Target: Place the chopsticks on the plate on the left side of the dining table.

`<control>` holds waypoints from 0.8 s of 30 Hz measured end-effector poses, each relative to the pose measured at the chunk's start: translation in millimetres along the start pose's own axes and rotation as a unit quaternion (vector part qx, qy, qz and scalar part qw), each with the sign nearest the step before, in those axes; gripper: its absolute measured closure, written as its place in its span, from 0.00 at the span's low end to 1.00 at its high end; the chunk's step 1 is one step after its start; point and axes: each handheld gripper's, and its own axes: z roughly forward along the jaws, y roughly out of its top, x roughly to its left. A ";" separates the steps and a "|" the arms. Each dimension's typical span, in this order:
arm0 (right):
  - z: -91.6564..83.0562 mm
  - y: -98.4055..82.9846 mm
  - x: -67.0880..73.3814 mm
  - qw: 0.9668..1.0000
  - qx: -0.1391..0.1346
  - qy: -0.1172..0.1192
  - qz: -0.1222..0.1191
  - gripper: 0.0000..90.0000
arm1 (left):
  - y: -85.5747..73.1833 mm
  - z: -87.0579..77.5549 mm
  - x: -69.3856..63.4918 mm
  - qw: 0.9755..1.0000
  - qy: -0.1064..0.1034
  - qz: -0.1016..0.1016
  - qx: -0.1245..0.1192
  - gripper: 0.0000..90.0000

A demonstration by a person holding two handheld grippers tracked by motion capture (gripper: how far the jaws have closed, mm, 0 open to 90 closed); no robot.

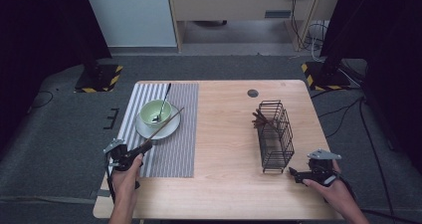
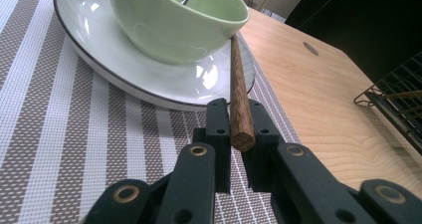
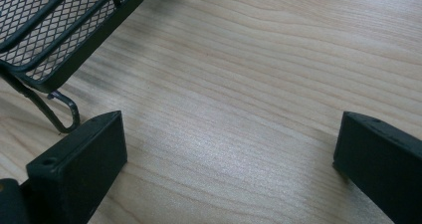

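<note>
On the left part of the pale wooden desk [image 1: 224, 134], the left hand-held gripper [image 1: 142, 151] is clenching the near end of a long brown wooden chopstick [image 1: 164, 126], its jaws pinched tight on the round stick. The chopstick is slanting up and away from the jaws, and its shaft is leaning against the rim of the pale green ceramic bowl [image 1: 155, 112], which is sitting on a white round saucer [image 1: 169, 129] on the grey-and-white striped woven placemat [image 1: 174, 154]. A slim metal spoon [image 1: 163, 104] is resting in the bowl, handle pointing to the far side.

The step in hand appears to be setting the chopstick by the bowl, or lifting it off the saucer (the pictures are not settling which). The next move is calling for a steady carry that is keeping the stick from levering the bowl's rim.

To the right of the bowl, well apart from it, a black wire mesh basket [image 1: 275, 134] is lying on the desk with more brown sticks [image 1: 260, 118] poking from its far end. Right of the basket's near end, the right hand-held gripper [image 1: 293, 173] is resting released, jaws spread wide over bare wood, grasping nothing.

No brand, label or writing is showing legibly anywhere.
</note>
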 end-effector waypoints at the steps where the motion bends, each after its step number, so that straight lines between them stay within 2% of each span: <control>1: 0.0 0.0 0.0 1.000 0.000 0.000 0.000 0.00 | -0.4 0.5 0.9 1.000 0.000 0.000 0.002 0.92; 10: -0.1 -0.1 0.2 1.000 0.000 0.000 0.000 0.00 | -4.6 5.0 7.0 1.000 0.006 -0.005 0.025 0.91; 15: -0.1 -0.1 0.1 1.000 0.000 0.000 0.000 0.00 | -7.4 7.9 10.7 0.999 0.006 -0.019 0.035 0.90; 24: -0.1 -0.1 0.2 1.000 0.000 0.000 0.000 0.00 | -8.8 9.8 13.9 0.999 0.009 -0.022 0.042 0.89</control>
